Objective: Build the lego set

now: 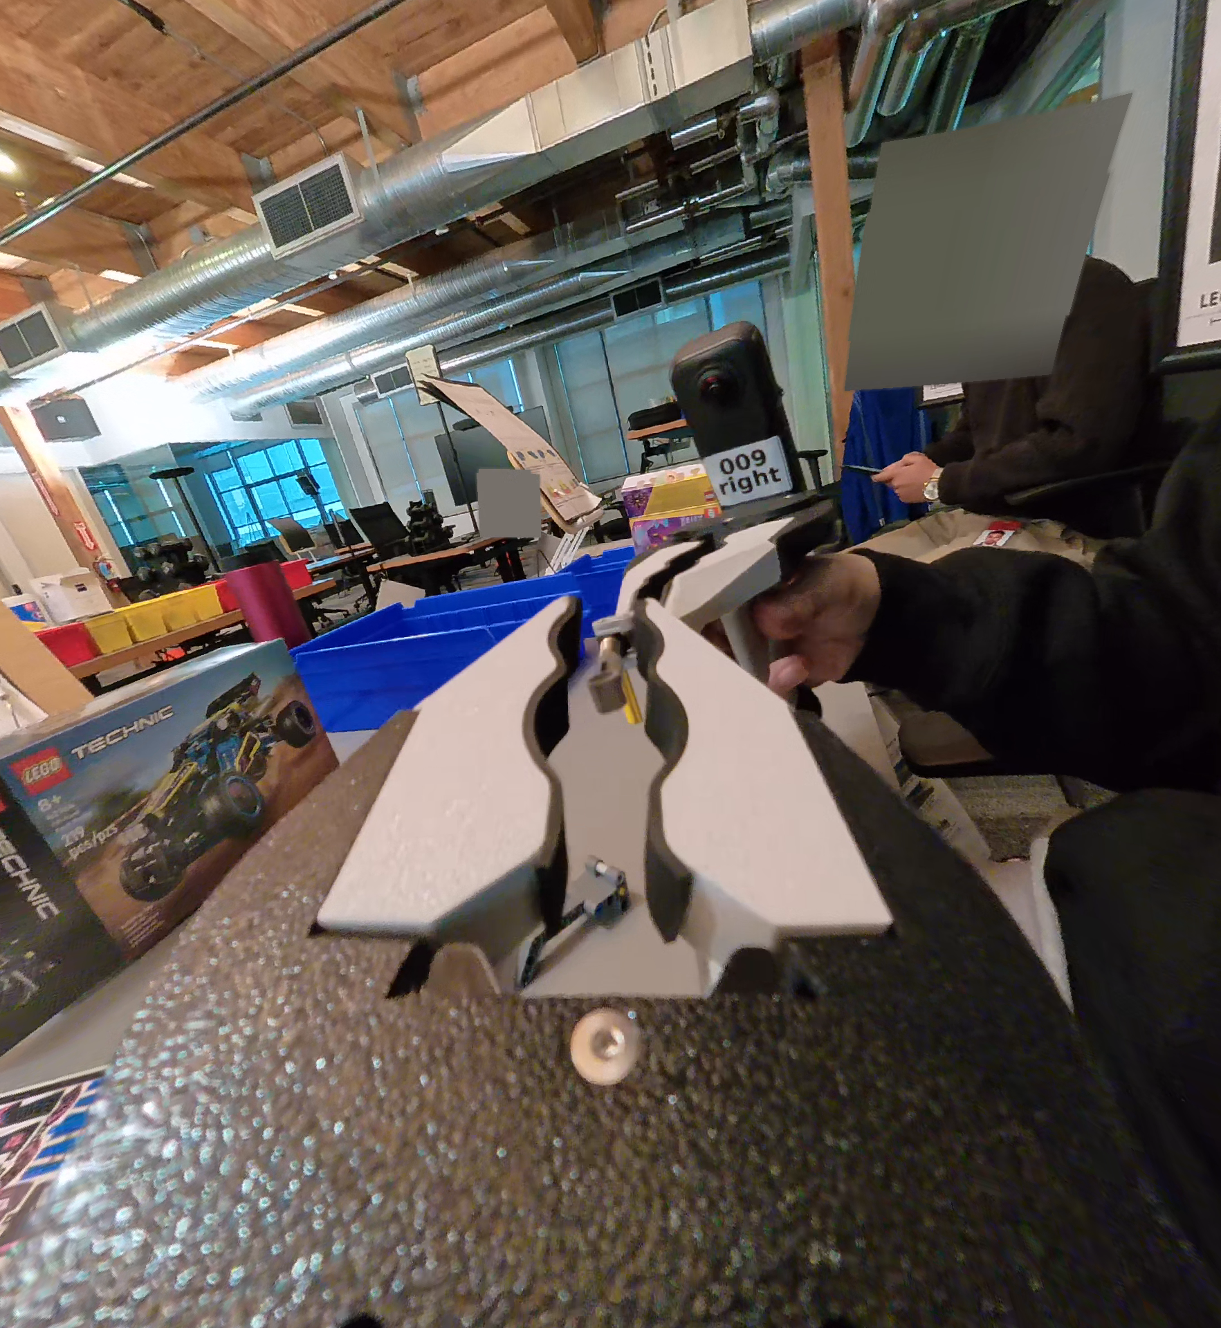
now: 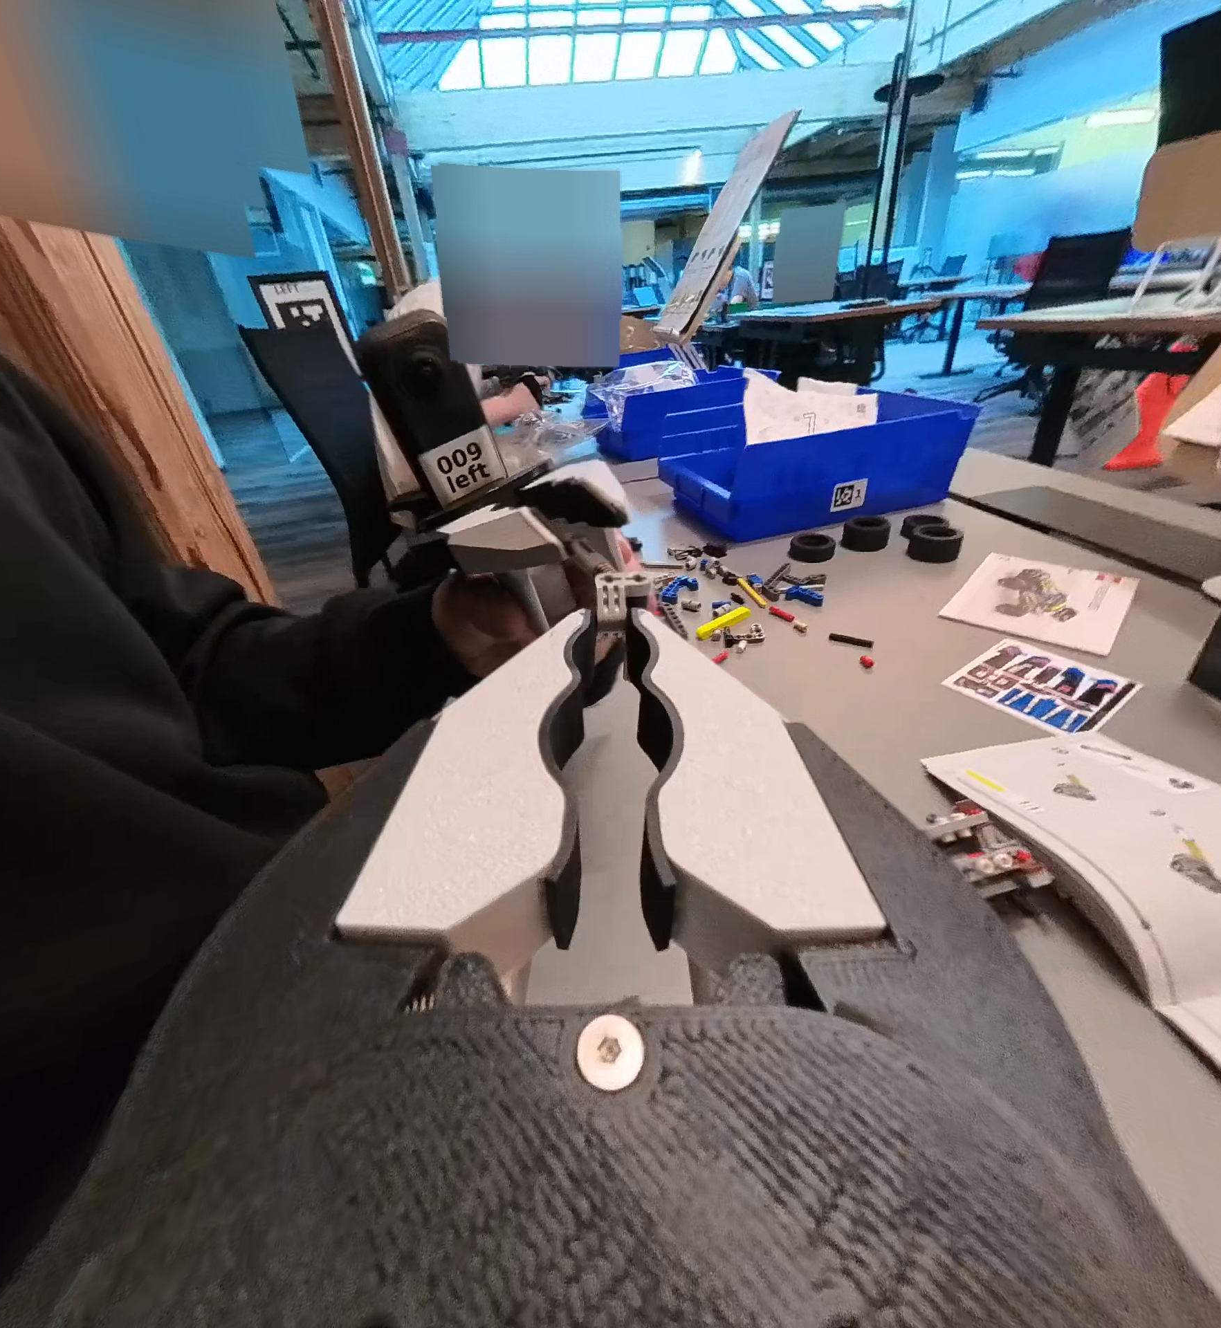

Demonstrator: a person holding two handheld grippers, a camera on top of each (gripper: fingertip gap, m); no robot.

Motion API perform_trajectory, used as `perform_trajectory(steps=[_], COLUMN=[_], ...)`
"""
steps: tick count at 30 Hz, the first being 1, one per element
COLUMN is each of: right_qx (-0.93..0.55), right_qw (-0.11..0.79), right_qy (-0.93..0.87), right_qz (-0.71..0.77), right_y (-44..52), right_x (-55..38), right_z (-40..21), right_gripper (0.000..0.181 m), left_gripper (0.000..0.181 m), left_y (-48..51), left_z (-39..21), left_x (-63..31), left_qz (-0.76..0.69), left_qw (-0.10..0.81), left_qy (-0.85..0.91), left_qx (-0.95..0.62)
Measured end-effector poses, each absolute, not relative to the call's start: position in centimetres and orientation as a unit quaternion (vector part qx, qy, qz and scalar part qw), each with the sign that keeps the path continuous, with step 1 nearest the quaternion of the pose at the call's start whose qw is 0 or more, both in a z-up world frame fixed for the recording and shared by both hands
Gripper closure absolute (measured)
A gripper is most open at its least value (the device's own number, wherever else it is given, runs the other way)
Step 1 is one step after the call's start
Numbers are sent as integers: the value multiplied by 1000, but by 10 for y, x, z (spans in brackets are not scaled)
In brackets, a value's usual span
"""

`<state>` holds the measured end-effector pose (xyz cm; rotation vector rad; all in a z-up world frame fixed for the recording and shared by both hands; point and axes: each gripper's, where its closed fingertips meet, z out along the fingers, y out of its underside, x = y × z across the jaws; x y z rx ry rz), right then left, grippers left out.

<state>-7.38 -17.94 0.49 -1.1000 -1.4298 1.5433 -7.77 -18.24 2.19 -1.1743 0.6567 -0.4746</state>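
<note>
A small grey lego piece (image 2: 618, 593) with a yellow axle (image 1: 634, 701) is held up over the grey table (image 2: 880, 718). My right gripper (image 2: 611, 629) is shut on its lower end. In the left wrist view the right gripper (image 1: 639, 586) comes in from the far side, with the grey piece (image 1: 609, 683) hanging from its tips. My left gripper (image 1: 611, 618) straddles that piece with its fingers apart; the pads do not clearly press on it. In the right wrist view the left gripper (image 2: 589, 535) sits just above and behind the piece.
Loose lego parts (image 2: 737, 603), three black tyres (image 2: 873, 535), blue bins (image 2: 808, 460), a leaflet (image 2: 1038, 603), a sticker sheet (image 2: 1038, 686), an open instruction booklet (image 2: 1132, 841) and a small sub-assembly (image 2: 988, 848) lie on the table. The set's box (image 1: 126, 812) stands at left. A person (image 1: 988, 460) sits behind. Less than 4 cm separates the two grippers' tips.
</note>
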Motion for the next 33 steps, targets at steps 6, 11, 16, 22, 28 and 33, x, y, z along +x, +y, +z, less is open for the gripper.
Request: perform_trajectory(steps=[6, 11, 16, 22, 28, 33], right_qx=[-463, -469, -475, -484, -487, -487], right_qw=[341, 342, 345, 346, 349, 349], right_qy=[-530, -550, -562, -545, -544, -551], right_qz=[623, 600, 583, 591, 587, 581], right_y=[-170, -171, -173, -172, -170, -170], right_x=[-74, -76, -78, -78, -77, -77], right_z=[2, -6, -8, -2, -2, -4], right_gripper=[175, 175, 175, 175, 175, 175], left_gripper=[143, 127, 113, 122, 135, 143], left_y=[-185, -173, -162, -153, -149, -149], left_z=[18, -9, -15, -18, -15, -13], left_x=[-79, -76, -78, -75, -75, -74], left_qz=[-123, 130, 256, 310, 326, 328], left_qw=[747, 655, 617, 614, 616, 616], left_qy=[349, 481, 510, 496, 488, 493], left_qx=[-553, -568, -542, -530, -525, -519])
